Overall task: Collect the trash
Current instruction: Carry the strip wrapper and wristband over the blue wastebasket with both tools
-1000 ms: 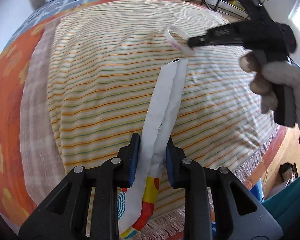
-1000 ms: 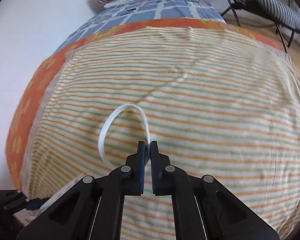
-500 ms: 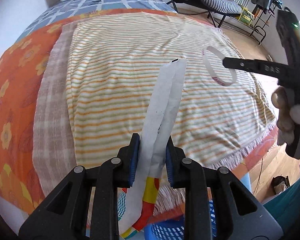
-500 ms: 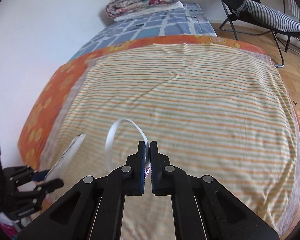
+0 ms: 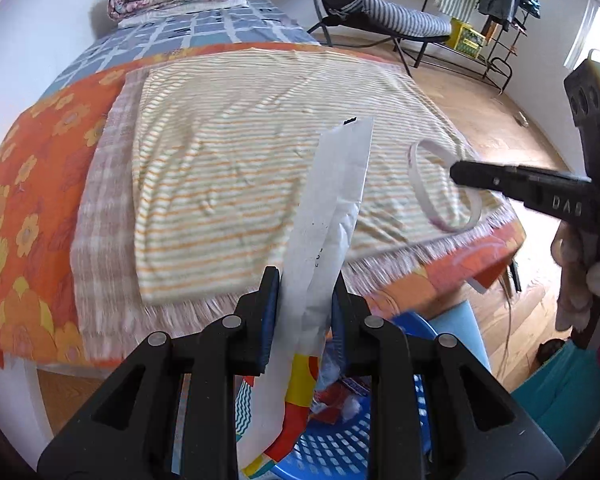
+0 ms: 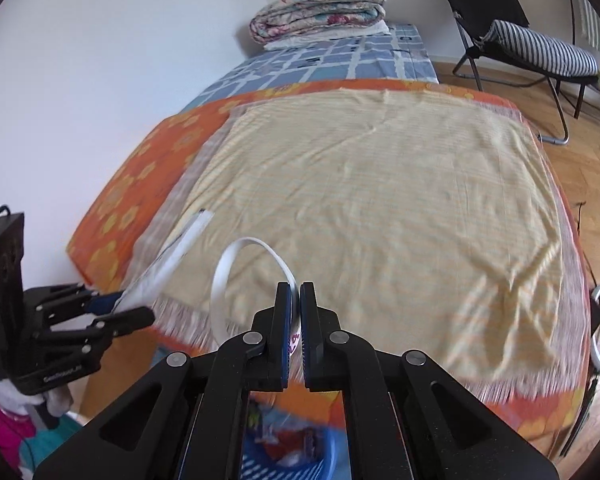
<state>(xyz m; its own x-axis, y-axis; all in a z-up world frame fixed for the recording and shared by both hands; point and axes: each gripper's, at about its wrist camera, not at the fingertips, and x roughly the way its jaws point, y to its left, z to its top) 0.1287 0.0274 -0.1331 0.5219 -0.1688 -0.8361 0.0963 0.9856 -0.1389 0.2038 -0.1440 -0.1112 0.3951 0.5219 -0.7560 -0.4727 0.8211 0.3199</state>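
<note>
- striped blanket (image 5: pixel 240 168): soft woven cloth, fringed edge
- wrapper (image 5: pixel 332 216): thin crinkled white film
- basket (image 5: pixel 332 452): blue perforated plastic
- floor (image 5: pixel 500 120): smooth wood

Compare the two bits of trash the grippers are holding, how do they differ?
The wrapper in the left gripper is a long, flat, creased strip, white with colourful print at its lower end; the ring in the right gripper is a thin, plain white loop, open in the middle. Both are pinched, held clear of the bed.

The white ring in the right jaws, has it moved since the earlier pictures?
Yes. The white ring came back from the middle of the striped blanket to its fringed near edge, now close to the blue basket.
</note>
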